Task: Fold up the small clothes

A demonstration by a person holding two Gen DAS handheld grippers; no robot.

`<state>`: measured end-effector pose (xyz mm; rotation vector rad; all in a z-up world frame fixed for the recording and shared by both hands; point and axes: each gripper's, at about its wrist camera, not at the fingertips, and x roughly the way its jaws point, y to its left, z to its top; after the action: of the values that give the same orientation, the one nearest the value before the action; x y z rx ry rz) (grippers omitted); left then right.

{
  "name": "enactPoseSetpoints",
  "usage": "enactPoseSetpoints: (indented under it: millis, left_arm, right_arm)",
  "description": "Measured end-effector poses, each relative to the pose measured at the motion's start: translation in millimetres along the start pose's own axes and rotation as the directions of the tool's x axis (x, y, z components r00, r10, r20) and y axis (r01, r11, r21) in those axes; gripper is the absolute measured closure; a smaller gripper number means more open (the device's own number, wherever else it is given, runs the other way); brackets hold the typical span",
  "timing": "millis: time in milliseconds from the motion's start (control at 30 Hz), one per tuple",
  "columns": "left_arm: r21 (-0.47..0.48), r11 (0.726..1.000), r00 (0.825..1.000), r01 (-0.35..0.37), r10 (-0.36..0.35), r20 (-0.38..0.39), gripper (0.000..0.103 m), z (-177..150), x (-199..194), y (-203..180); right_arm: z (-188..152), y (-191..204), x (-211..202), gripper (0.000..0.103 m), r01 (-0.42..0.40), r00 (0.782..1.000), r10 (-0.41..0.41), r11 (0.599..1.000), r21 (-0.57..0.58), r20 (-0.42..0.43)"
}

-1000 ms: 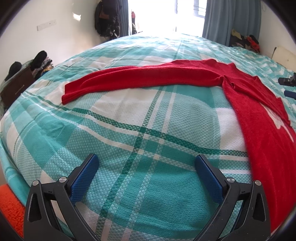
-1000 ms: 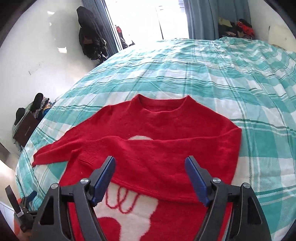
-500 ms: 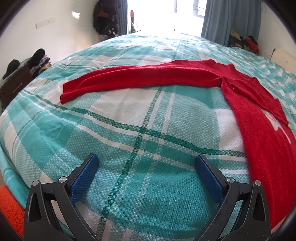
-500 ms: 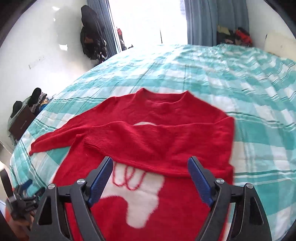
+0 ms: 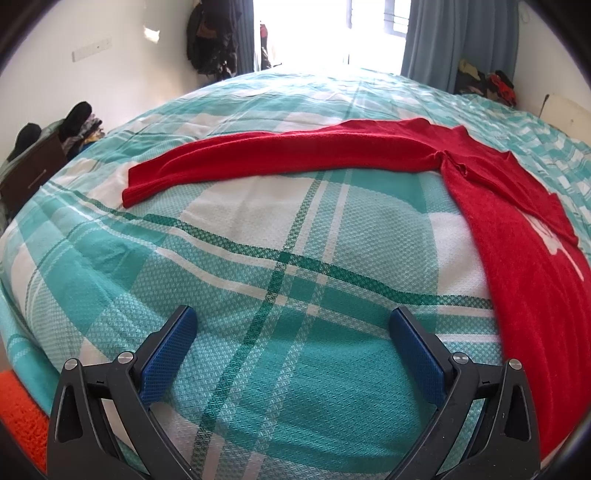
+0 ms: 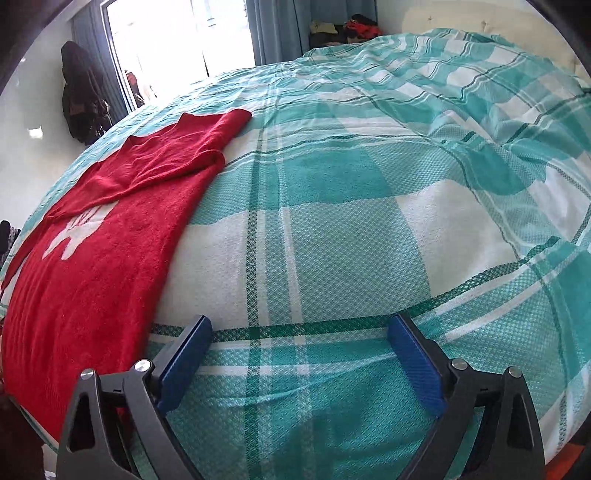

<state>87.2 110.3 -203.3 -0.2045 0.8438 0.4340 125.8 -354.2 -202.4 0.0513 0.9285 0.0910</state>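
A bed (image 5: 258, 280) under a teal, white and green plaid cover (image 6: 369, 221) fills the room. Daylight floods through a tall window (image 5: 332, 33) flanked by blue-grey curtains (image 5: 458, 40). Dark garments, possibly coats (image 5: 207, 40), hang on the white wall (image 5: 110, 81). A dark wooden cabinet (image 5: 29, 173) stands left.

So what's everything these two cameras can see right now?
sweater: one, red with a white motif, flat on the bed, one sleeve folded across its chest, the other stretched out
bedspread: one, teal and white plaid, covers the bed
curtains: blue-grey, beside the bright window
dark coats: hanging on the far wall
clothes pile: mixed colours, far corner
left gripper: black with blue pads, open over bare bedspread
right gripper: same, jaws just opened wider, nothing between them
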Motion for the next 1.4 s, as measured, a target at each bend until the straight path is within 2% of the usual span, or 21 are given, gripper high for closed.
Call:
enactPoseSetpoints:
  millis: [100, 600, 1400]
  left_arm:
    - [0.005, 1.000, 1.000, -0.004, 0.004, 0.005, 0.001, -1.4, -0.4, -0.8]
    - [0.019, 1.000, 0.999, -0.021, 0.021, 0.026, 0.001, -5.2, -2.7, -4.4]
    - [0.019, 1.000, 0.999, -0.021, 0.021, 0.026, 0.000, -5.2, -2.8, -4.3]
  right_arm:
    - [-4.1, 7.5, 5.0, 0.001, 0.027, 1.000, -0.027, 0.999, -0.027, 0.014]
    - [-10.5, 13.8, 3.5, 0.001, 0.056, 0.998, -0.055, 0.998, -0.038, 0.042]
    - [-11.1, 13.9, 3.4, 0.001, 0.057, 0.998, -0.055, 0.998, -0.037, 0.044]
